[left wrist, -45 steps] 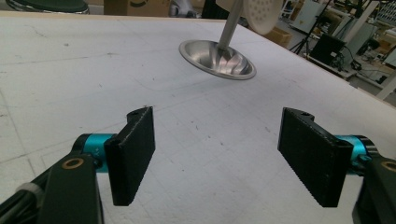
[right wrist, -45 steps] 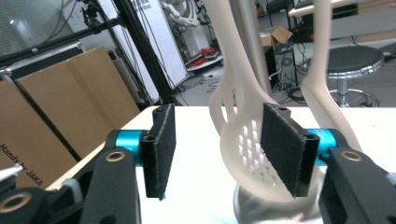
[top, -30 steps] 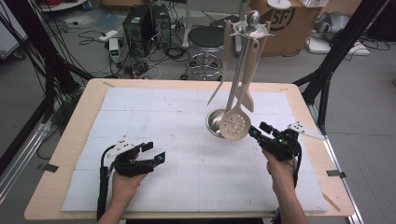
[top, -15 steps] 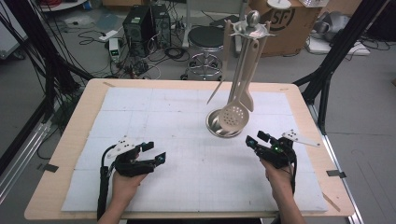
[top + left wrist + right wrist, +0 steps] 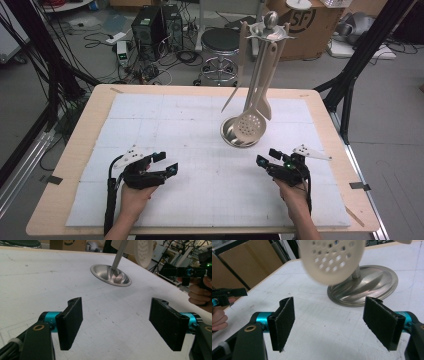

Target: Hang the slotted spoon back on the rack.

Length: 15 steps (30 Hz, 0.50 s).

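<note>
A steel utensil stand (image 5: 270,29) rises from a round base (image 5: 231,138) at the middle right of the white mat (image 5: 165,120). From its crown hang a cream slotted skimmer (image 5: 248,127) and other cream utensils (image 5: 239,65). My left gripper (image 5: 166,163) rests low on the mat at the near left, its jaws wide open and nothing between them (image 5: 120,325). My right gripper (image 5: 267,156) sits at the near right, pointing at the base (image 5: 372,282) and the skimmer (image 5: 332,257). Its jaws have just been opening and stand wide with nothing between them (image 5: 332,325).
The mat covers a wooden table (image 5: 90,125). Beyond the far edge stand a stool (image 5: 220,42), computer cases (image 5: 155,22) with cables, and a cardboard box (image 5: 305,25). Black frame legs (image 5: 360,65) flank the table.
My right gripper has come down and toward the near edge, drifting slightly left, away from the skimmer. The left gripper has stayed put.
</note>
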Tool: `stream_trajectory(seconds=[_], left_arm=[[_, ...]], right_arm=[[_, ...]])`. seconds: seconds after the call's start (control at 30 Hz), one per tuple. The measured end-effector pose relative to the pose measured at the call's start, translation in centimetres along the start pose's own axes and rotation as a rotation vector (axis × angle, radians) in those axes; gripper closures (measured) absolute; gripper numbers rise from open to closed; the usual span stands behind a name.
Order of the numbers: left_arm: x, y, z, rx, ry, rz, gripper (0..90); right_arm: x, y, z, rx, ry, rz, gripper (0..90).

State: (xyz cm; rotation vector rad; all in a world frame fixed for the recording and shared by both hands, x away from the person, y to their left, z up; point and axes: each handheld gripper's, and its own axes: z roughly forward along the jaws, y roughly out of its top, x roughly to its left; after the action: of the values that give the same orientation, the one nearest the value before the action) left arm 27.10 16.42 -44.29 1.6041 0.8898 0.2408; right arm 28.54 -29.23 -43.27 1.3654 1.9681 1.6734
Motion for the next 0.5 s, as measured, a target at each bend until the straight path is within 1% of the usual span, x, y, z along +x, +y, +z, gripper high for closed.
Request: stream_trajectory(seconds=[0.1, 0.2, 0.27, 0.3, 0.37, 0.5], left_arm=[[0.06, -0.07, 0.16, 0.006, -0.006, -0.011, 27.6], [0.12, -0.08, 0.22, 0.008, -0.015, -0.018, 27.4], [0.20, -0.12, 0.32, 0.012, -0.021, -0.031, 27.3], [0.25, -0.16, 0.39, 0.015, -0.024, -0.040, 27.1], [0.30, -0.19, 0.45, 0.016, -0.025, -0.041, 26.9], [0.25, -0.20, 0.48, 0.022, -0.027, -0.041, 26.9]], right_arm=[[0.07, -0.04, 0.07, 0.006, 0.002, -0.002, 24.3], [0.00, -0.07, 0.03, 0.001, 0.003, -0.004, 23.1], [0.06, -0.08, -0.04, 0.003, 0.010, 0.002, 21.0], [0.02, -0.10, -0.03, -0.002, 0.012, -0.008, 20.8], [0.07, -0.13, -0.04, 0.002, 0.021, -0.008, 20.1], [-0.03, -0.21, 0.09, 0.009, 0.019, -0.009, 20.0]])
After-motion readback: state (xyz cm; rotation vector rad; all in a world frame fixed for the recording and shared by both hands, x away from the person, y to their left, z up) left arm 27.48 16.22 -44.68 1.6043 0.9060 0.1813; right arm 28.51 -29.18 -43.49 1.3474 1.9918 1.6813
